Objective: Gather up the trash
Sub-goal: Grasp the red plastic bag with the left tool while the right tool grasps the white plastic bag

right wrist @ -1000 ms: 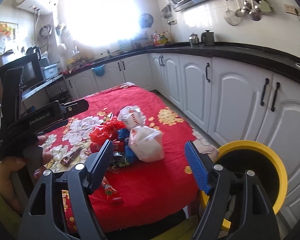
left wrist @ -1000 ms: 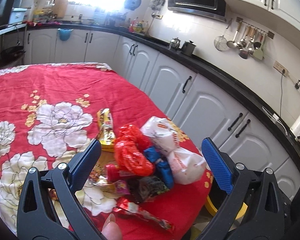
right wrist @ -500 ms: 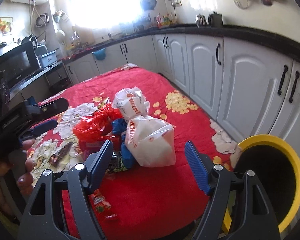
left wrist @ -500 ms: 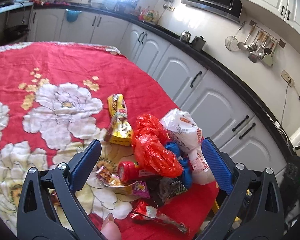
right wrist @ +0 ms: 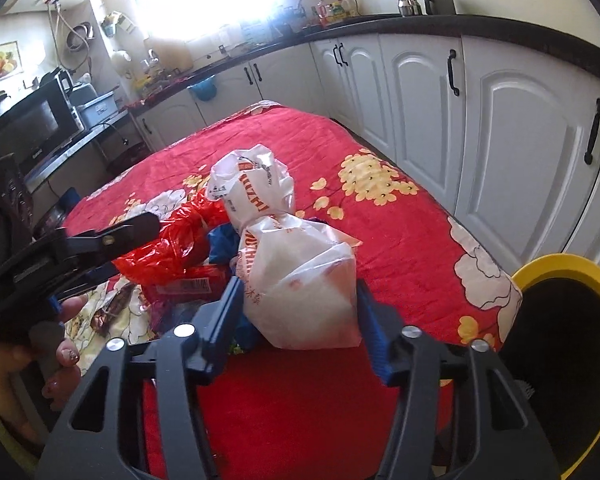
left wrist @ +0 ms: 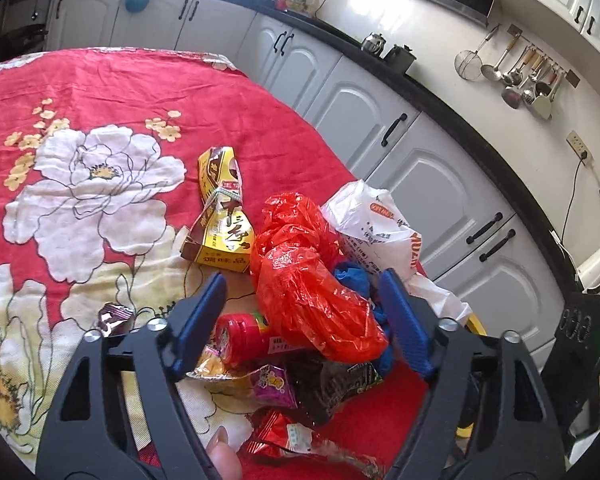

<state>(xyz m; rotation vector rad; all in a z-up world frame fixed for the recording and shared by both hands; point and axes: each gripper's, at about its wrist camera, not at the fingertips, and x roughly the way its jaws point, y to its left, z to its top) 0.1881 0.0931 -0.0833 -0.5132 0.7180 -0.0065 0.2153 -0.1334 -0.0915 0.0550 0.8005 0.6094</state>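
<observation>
One knotted white bag [right wrist: 296, 280], crumpled

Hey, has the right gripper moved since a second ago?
Yes. The right gripper has come forward and down toward the white bag, which now sits between its closing jaws; the yellow-rimmed bin at the table's edge looks nearer too.

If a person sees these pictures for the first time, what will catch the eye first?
First the bright red flowered tablecloth, with a heap of trash near its edge. In that heap a crumpled red plastic bag sits between the fingers of the left gripper, and a knotted white plastic bag between those of the right gripper. A yellow-rimmed bin stands beside the table.
</observation>
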